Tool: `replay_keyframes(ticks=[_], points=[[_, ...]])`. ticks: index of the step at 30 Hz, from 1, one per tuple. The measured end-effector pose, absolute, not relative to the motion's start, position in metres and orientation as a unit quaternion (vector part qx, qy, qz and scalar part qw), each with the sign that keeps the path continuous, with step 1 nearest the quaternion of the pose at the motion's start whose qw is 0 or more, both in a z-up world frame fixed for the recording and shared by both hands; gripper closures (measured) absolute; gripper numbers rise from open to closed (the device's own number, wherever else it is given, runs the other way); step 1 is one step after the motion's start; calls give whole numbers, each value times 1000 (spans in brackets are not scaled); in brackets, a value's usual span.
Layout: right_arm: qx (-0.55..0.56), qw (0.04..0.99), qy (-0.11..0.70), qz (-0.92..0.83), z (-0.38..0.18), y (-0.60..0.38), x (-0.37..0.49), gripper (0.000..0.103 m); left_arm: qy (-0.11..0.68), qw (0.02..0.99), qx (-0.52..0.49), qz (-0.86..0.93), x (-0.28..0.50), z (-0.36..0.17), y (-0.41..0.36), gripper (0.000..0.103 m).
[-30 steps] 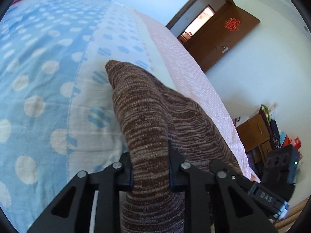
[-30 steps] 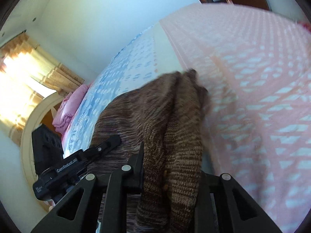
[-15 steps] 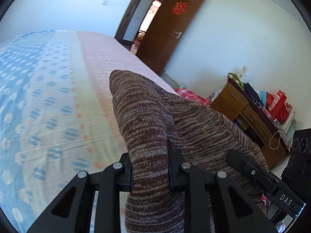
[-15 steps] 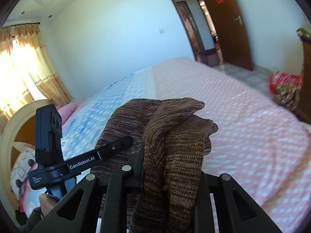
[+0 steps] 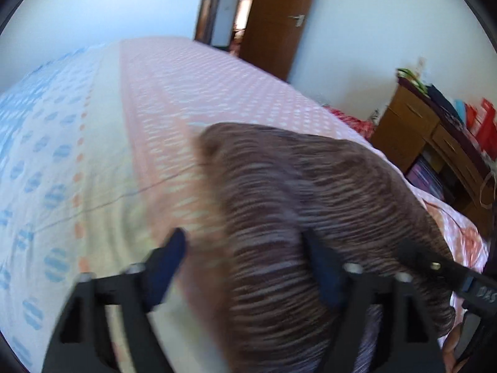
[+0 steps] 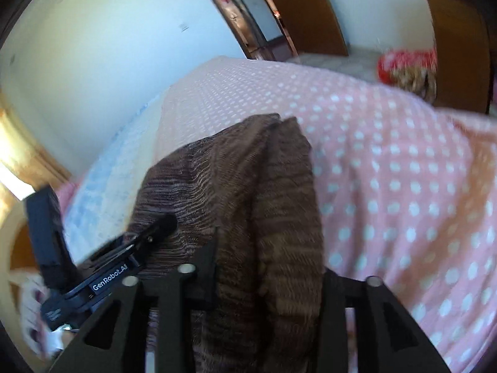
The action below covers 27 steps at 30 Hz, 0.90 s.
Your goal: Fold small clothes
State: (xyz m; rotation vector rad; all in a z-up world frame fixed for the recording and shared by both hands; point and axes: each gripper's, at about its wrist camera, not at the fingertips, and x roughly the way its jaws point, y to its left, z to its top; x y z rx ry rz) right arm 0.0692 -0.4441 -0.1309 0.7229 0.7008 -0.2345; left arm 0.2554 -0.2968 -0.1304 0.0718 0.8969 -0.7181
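Now the brown knit garment (image 6: 248, 205) hangs bunched between my right gripper (image 6: 267, 267) fingers, which are clamped tight on its folded thickness, over the pink dotted side of the bed (image 6: 403, 171). Its other end drapes across my left gripper (image 5: 245, 258), whose fingers stand wide apart, the right finger against the knit, the left one clear of it. Beyond the bed's foot edge stand a wooden door (image 5: 279, 21) and a dresser (image 5: 435, 143)

white lettering reading "GenRobot.AI" is showing on the left gripper (image 6: 169, 222), seen from the right wrist. the right gripper (image 5: 413, 253) is showing "DAS" at the frame's edge.
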Motion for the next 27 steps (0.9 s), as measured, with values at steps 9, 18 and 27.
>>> replay_keyframes(ticks=[9,18,27], points=[[329,873,352,-80,-146,-417,21,40,499,761,-87,-405,228,-142,-248,9],[425,829,363,-28,-151,-410,13,85,497,742,-25,-449,186,-136,-279,84],[432,810,395,-20,-153,-392,-35,88,536,715,-10,-449,167,-132,-236,75]])
